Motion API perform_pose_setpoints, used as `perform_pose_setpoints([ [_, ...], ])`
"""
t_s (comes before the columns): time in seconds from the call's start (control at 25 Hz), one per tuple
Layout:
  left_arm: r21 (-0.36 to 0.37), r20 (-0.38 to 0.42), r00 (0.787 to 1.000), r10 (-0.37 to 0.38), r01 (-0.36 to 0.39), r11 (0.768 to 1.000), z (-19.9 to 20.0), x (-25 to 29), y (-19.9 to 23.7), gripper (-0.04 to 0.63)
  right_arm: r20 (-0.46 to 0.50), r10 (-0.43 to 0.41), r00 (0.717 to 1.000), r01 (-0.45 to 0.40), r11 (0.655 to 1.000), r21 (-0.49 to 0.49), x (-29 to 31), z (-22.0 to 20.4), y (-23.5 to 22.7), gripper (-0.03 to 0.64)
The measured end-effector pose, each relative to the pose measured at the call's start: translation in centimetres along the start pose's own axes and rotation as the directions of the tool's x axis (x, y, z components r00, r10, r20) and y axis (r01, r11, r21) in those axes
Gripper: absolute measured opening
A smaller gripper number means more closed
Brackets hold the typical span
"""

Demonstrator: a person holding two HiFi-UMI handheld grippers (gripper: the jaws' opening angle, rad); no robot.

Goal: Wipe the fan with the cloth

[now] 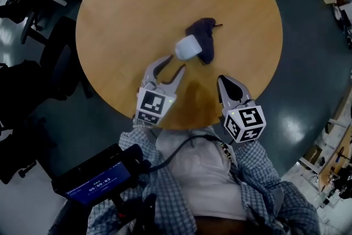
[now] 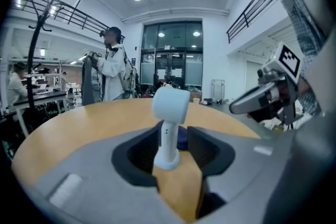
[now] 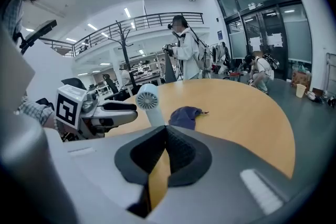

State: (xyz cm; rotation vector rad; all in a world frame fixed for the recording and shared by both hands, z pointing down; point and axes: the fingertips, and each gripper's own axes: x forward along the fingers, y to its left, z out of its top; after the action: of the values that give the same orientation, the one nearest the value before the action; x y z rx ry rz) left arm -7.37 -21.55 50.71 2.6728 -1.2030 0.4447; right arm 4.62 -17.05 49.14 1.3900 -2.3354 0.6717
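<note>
That fan (image 1: 188, 47) looks light and tippy, so pinch its stem with your spread left fingers (image 1: 155, 67), and your clenched, empty right fingers (image 1: 231, 88) get the floppy cloth (image 1: 203, 36) at its 1 o'clock.

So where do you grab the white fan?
Probably by its thin upright stem, from the near side, where the open left gripper faces it. The stem fits between the fingers; the head is wide and round, with the cloth behind.

Upright white fan (image 1: 188, 47) beside crumpled dark cloth (image 1: 204, 36)
</note>
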Motion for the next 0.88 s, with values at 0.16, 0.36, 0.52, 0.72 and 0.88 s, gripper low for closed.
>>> perform_pose_setpoints([
  [0.16,0.026,-0.039,0.999,-0.009,0.01,1.0,-0.1,1.8,0.2,0.188,-0.026,0.007,1.0,-0.006,1.0,0.01,-0.1,0.0,-0.4,0.003],
  [0.36,0.034,-0.044,0.998,-0.049,0.051,0.998,-1.6,6.8,-0.3,0.198,-0.061,-0.007,0.998,0.004,0.999,-0.038,2.3,-1.7,-3.7,0.003],
  [0.52,0.034,-0.026,0.998,-0.054,0.055,0.998,-0.1,7.5,-0.5,0.196,-0.081,0.002,0.997,-0.013,0.991,-0.136,3.0,-0.8,-3.6,0.003],
  [0.72,0.084,-0.035,0.998,-0.051,0.054,0.995,0.1,7.9,-0.9,0.157,-0.101,0.019,0.995,-0.044,0.966,-0.253,6.6,0.8,-4.8,0.005],
  [0.88,0.107,-0.048,0.998,-0.04,0.045,0.993,-0.1,7.9,-0.8,0.14,-0.151,0.058,0.987,-0.103,0.945,-0.309,10.3,1.6,-4.6,0.09],
])
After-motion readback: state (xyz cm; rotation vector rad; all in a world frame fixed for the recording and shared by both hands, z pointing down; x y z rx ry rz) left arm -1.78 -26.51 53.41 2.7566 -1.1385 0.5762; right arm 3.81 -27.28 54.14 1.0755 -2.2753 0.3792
